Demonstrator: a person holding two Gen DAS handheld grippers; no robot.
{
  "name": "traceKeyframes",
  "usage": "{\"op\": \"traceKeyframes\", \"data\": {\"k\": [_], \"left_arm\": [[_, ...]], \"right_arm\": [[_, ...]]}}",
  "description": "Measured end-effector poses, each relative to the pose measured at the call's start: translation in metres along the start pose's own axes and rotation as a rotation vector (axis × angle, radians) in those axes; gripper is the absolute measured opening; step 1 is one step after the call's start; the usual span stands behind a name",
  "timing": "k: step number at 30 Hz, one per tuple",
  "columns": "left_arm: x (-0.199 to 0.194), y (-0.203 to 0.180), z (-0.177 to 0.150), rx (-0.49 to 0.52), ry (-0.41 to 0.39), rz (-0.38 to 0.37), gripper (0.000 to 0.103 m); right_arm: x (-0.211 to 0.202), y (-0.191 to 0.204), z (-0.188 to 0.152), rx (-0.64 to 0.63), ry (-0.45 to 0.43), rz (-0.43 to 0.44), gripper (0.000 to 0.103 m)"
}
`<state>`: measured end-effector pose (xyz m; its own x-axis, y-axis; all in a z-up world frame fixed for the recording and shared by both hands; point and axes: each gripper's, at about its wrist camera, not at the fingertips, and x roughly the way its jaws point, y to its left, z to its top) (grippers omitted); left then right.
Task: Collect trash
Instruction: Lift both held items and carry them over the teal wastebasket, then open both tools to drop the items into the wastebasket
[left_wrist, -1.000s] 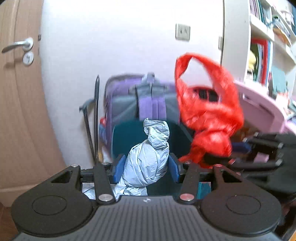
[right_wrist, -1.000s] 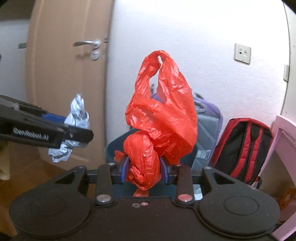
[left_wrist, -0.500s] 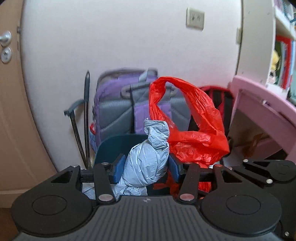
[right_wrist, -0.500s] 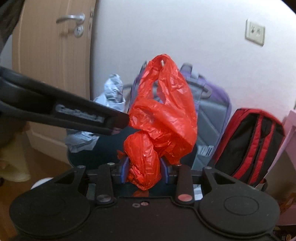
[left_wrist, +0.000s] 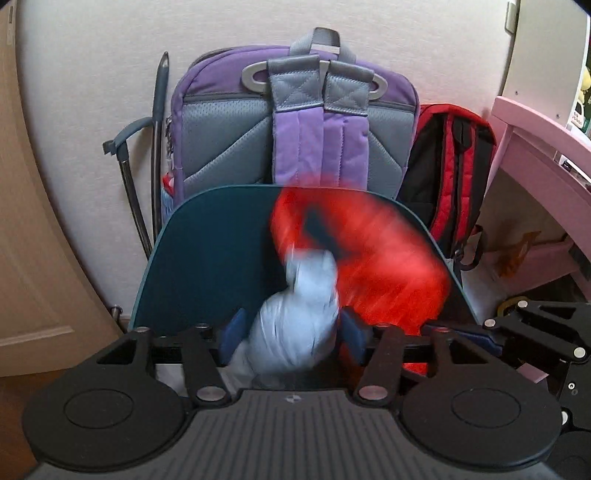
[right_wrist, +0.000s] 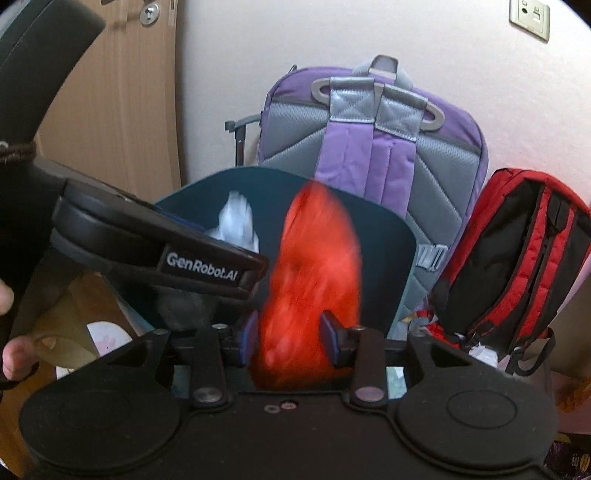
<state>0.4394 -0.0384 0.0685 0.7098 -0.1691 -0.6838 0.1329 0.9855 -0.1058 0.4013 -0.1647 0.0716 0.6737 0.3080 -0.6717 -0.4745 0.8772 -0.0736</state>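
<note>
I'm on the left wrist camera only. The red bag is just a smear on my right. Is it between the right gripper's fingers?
Observer: Yes. In the right wrist view the red bag stands between the right gripper pads, in front of the teal bin. Its jaws have just been opening.
Operator: Does that view show my gripper?
Observer: Yes, the left gripper reaches in from the left with GenRobot.AI printed on its side. Its jaws have just been opening too, with the grey bag between them.
Operator: Any hand visible?
Observer: Bare fingertips show at the left edge.
</note>
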Motion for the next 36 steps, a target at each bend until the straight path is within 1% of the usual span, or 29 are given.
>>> {"op": "traceKeyframes", "data": {"k": [1, 3, 8, 13, 18, 22, 26, 31, 34, 36], "left_arm": [[-0.001, 0.0, -0.001, -0.003, -0.003, 0.004, 0.067], [-0.004, 0.0, -0.003, -0.005, -0.01, 0.004, 0.068], [-0.026, -0.004, -0.005, 0.016, -0.034, 0.002, 0.068], [-0.058, -0.008, -0.012, 0.025, -0.056, 0.01, 0.068], [-0.095, -0.015, -0.027, 0.051, -0.077, 0.007, 0.068], [-0.125, -0.019, -0.039, 0.052, -0.09, 0.0, 0.068], [-0.153, -0.024, -0.056, 0.076, -0.108, 0.003, 0.068], [-0.18, -0.023, -0.086, 0.08, -0.106, -0.002, 0.068], [-0.19, -0.02, -0.105, 0.077, -0.096, -0.016, 0.075], [-0.197, -0.017, -0.12, 0.069, -0.091, -0.024, 0.076]], "right_arm": [[-0.001, 0.002, -0.001, -0.005, 0.002, -0.003, 0.038], [-0.004, 0.003, -0.001, -0.013, -0.004, -0.016, 0.038], [-0.025, 0.003, -0.002, 0.004, -0.036, -0.009, 0.039], [-0.051, 0.004, -0.004, 0.023, -0.057, 0.006, 0.039], [-0.079, 0.012, -0.01, 0.028, -0.071, 0.015, 0.039], [-0.104, 0.021, -0.018, 0.026, -0.091, 0.026, 0.039], [-0.125, 0.031, -0.027, 0.039, -0.1, 0.04, 0.04], [-0.142, 0.048, -0.049, 0.045, -0.107, 0.073, 0.042], [-0.148, 0.056, -0.065, 0.058, -0.1, 0.099, 0.045], [-0.15, 0.062, -0.076, 0.068, -0.086, 0.126, 0.046]]}}
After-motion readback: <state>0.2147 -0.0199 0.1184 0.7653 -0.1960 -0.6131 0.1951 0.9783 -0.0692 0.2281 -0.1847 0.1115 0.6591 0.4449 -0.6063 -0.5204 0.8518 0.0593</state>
